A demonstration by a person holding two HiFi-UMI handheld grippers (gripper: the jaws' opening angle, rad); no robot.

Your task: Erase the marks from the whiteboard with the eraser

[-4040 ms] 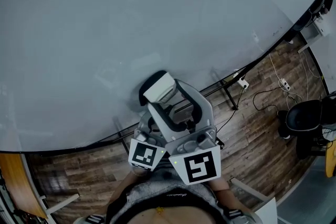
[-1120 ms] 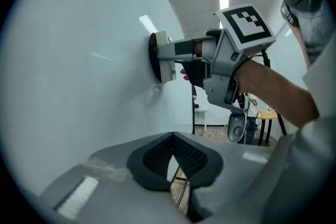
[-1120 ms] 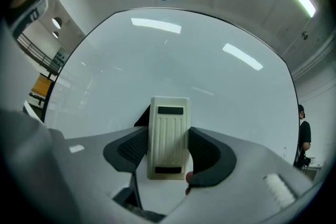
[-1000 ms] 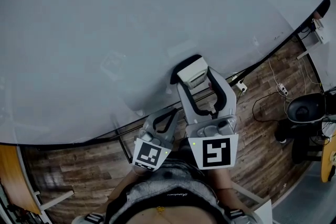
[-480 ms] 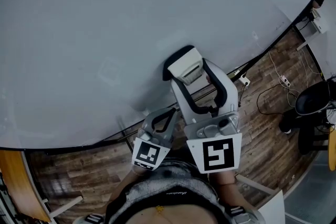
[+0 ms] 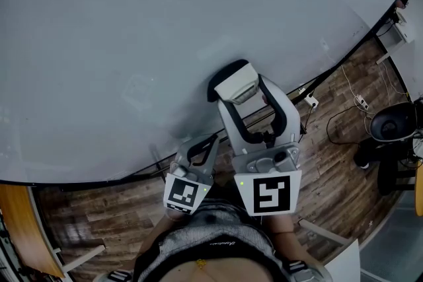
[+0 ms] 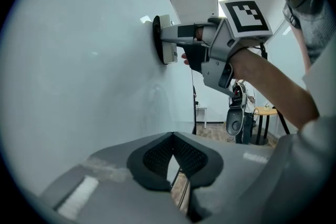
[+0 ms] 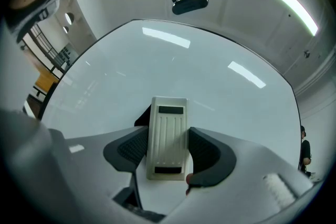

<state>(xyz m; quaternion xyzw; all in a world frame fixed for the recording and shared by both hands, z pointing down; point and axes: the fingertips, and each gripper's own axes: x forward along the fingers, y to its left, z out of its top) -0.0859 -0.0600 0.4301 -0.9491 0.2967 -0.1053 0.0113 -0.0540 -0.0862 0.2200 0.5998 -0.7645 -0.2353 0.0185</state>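
The whiteboard [image 6: 165,16] fills most of the head view, with only a faint square ghost mark [image 6: 139,89] left of the eraser. The white eraser [image 6: 232,86] with its black felt pad lies flat against the board. My right gripper [image 6: 238,99] is shut on it. In the right gripper view, the ribbed eraser back [image 8: 168,136] sits between the dark pads of the right gripper [image 8: 168,152]. The left gripper [image 6: 201,147] hangs lower, by the board's bottom edge, holding nothing. The left gripper view shows that gripper [image 7: 173,157] with its jaws together and the eraser [image 7: 164,45] pressed on the board above.
The board's black lower frame [image 6: 132,175] runs over a wood floor. Cables and a power strip [image 6: 309,101] lie on the floor at the right, near a black chair [image 6: 390,125]. A small round table [image 7: 265,111] stands farther back in the room.
Four seconds ago the eraser was lower and further left; it now sits up and right. Over the last second it slid left, then slightly back right. The left gripper stayed low.
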